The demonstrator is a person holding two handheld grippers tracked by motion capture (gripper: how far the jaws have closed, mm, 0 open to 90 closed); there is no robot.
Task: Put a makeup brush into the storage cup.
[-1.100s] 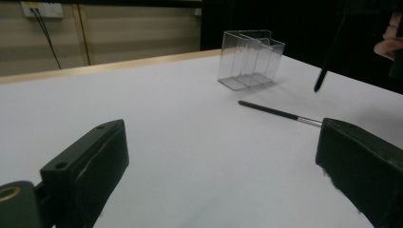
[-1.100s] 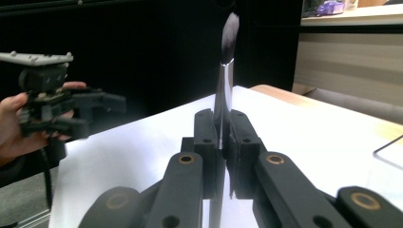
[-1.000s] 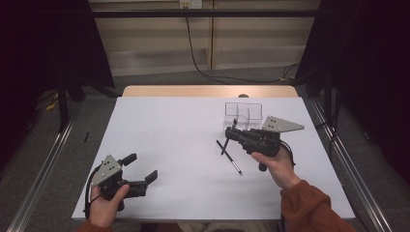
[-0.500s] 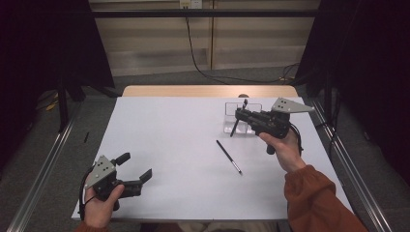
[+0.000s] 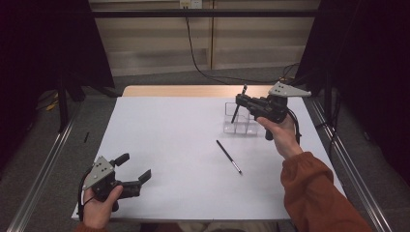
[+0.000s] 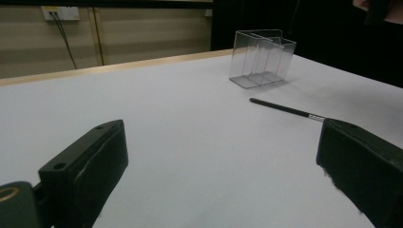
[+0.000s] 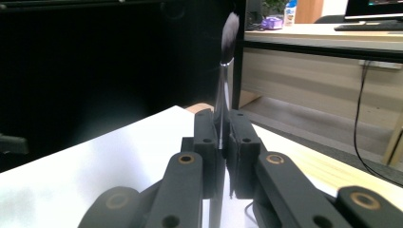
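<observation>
— Brush: where is the slim dark makeup brush with the soft bristle tip [image 7: 227, 71]?

— Pinched between my right gripper [image 7: 222, 142], whose black jaws are pressed tight on its shiny handle. It stands nearly upright, bristles on top. From above, I hold that gripper [image 5: 240, 102] in the air over the clear plastic three-part organiser box [image 5: 240, 126], and the brush [image 5: 238, 105] slants down toward it. I cannot tell whether its lower end touches the box.

— What lies nearby?

— A second thin black stick with a silver band near one end, perhaps a pencil or brush [image 5: 228, 156], lies flat on the white tabletop [image 5: 169, 135], just in front of the box and apart from it. My left gripper's camera sees it too [image 6: 285, 109], with the box [image 6: 261, 59] behind.

— And your left side?

— My left hand [image 5: 99, 205] holds the left gripper [image 5: 133, 166] low at the near left corner of the table, well apart from everything. Its jaws are spread wide, with nothing between them.
</observation>
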